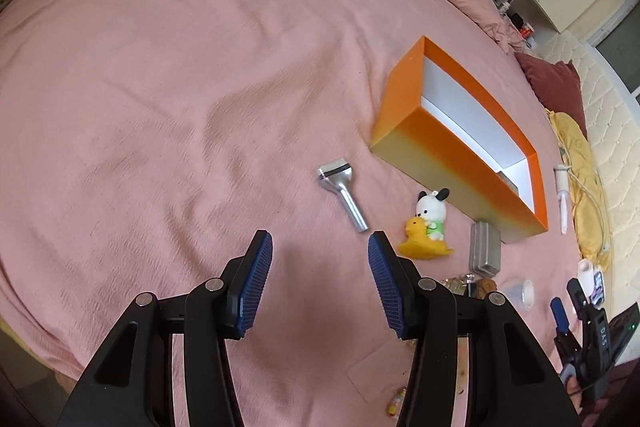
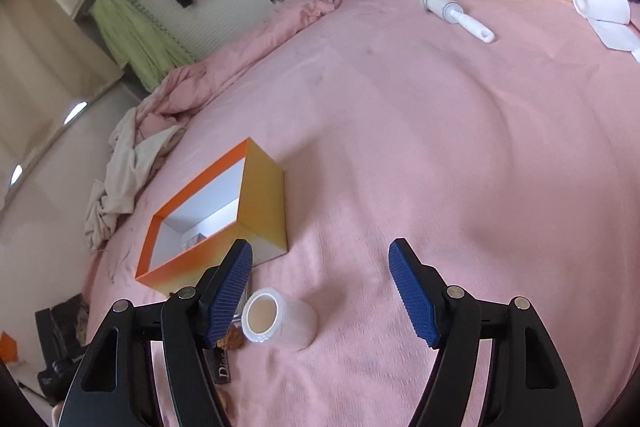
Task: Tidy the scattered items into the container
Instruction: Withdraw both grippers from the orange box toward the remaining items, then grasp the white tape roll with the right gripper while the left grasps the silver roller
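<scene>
Your left gripper (image 1: 320,247) hangs over the pink bed (image 1: 160,87) with its jaws partly spread and nothing between them. Just ahead of it lies the silver tool (image 1: 344,193), handle end nearest the right-hand pad. Beside that stands the toy figure on a yellow duck (image 1: 428,227), then the metal tin (image 1: 485,247), both close against the long wall of the orange box (image 1: 408,131).

Your right gripper (image 2: 320,259) is opening, jaws wide, with nothing pinched. The clear plastic cup (image 2: 280,319) lies on its side between and below the pads, nearer the left one and touching neither. The orange box sits just beyond that left pad, mouth up, with at least one item already inside.

Judgement: the step in hand is a pickup, most likely the cup by the right hand.

Recommendations:
- Shift the right gripper towards the cup so it sits centred, not crowding one pad.
- Close across the cup's body, not its rim; it looks thin and will likely flex or squirt out under a hard squeeze.
- Mind the small brown item and the dark flat object beside the left pad; do not trap them with the cup.
- For the left hand, take the silver tool across its narrow handle; the sheet is soft, so press down lightly.
</scene>
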`<action>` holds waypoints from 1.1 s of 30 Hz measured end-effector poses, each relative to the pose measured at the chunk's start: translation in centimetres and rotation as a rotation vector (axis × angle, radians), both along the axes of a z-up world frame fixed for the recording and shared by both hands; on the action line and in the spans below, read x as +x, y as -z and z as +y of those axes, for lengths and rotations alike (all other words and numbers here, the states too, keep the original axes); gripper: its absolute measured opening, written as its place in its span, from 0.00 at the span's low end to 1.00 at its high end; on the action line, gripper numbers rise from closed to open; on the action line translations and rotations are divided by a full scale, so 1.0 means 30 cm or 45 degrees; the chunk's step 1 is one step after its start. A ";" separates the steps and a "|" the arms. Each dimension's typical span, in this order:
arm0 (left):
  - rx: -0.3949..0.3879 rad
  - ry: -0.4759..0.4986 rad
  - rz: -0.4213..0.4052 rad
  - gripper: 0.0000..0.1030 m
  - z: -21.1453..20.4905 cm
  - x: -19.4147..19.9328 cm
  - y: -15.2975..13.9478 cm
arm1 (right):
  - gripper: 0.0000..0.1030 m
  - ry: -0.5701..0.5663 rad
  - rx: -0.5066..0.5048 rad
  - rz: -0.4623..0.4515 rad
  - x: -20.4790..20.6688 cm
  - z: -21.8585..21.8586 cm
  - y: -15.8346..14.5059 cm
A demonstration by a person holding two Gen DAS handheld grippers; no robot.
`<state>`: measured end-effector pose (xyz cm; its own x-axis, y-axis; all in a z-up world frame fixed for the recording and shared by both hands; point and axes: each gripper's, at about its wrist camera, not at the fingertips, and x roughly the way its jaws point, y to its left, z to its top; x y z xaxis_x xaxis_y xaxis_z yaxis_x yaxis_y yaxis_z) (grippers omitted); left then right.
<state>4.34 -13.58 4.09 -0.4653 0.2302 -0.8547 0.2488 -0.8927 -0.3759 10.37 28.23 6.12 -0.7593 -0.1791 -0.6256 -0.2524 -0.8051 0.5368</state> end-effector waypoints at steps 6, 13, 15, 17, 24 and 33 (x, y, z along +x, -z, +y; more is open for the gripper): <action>0.043 -0.036 0.058 0.50 -0.002 -0.007 0.006 | 0.69 -0.260 0.092 -0.028 -0.043 -0.170 0.021; 0.034 -0.032 0.060 0.50 0.063 -0.051 0.063 | 0.60 -0.382 0.416 -0.179 -0.062 -0.309 0.154; 0.013 -0.065 0.085 0.50 0.072 -0.057 0.073 | 0.44 -0.333 0.505 -0.178 -0.050 -0.318 0.182; -0.004 -0.089 0.113 0.50 0.079 -0.065 0.078 | 0.43 -0.289 0.452 -0.157 -0.042 -0.297 0.185; -0.231 -0.010 0.210 0.53 0.141 -0.118 0.126 | 0.43 -0.251 0.355 -0.111 -0.034 -0.255 0.191; 0.062 -0.121 0.290 0.24 -0.002 -0.050 0.150 | 0.43 -0.241 0.318 -0.095 -0.028 -0.263 0.170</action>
